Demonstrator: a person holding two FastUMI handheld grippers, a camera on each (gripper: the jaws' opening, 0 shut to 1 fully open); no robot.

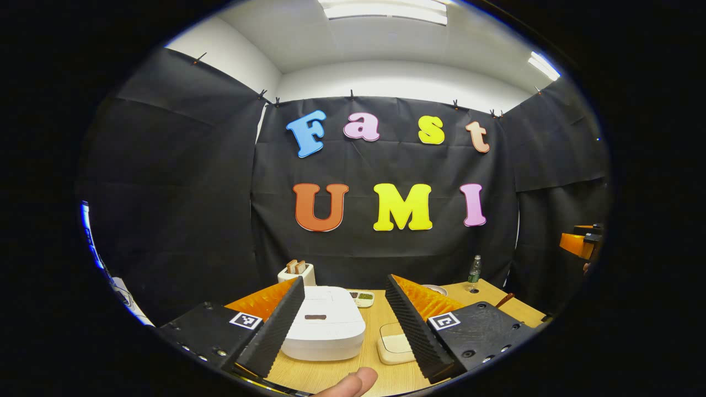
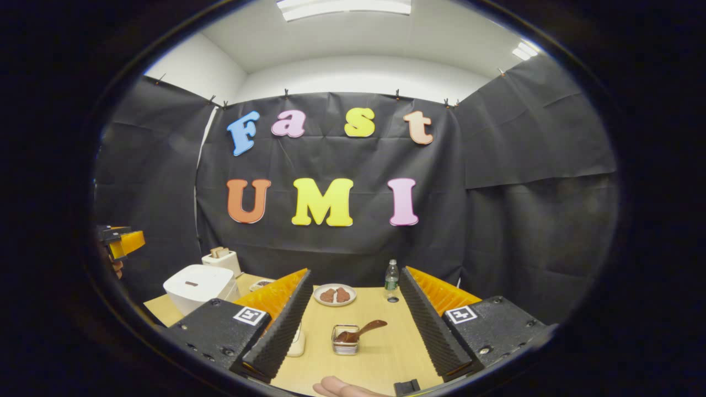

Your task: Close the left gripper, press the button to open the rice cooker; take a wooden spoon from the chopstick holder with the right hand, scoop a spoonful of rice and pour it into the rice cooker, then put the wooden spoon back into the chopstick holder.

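Wooden spoon (image 2: 361, 331) seen leaning in the chopstick holder (image 2: 346, 340) mid-table in the right gripper view; left gripper view faced the white rice cooker (image 1: 326, 325), lid down, on the table (image 1: 380, 317). Left gripper (image 1: 342, 325) and right gripper (image 2: 353, 325) held level, both spread wide, gripping nothing.

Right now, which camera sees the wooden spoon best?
The right gripper view: the wooden spoon leans in its clear holder, in plain sight between the open fingers. The left gripper view catches just the handle near the table's right edge.
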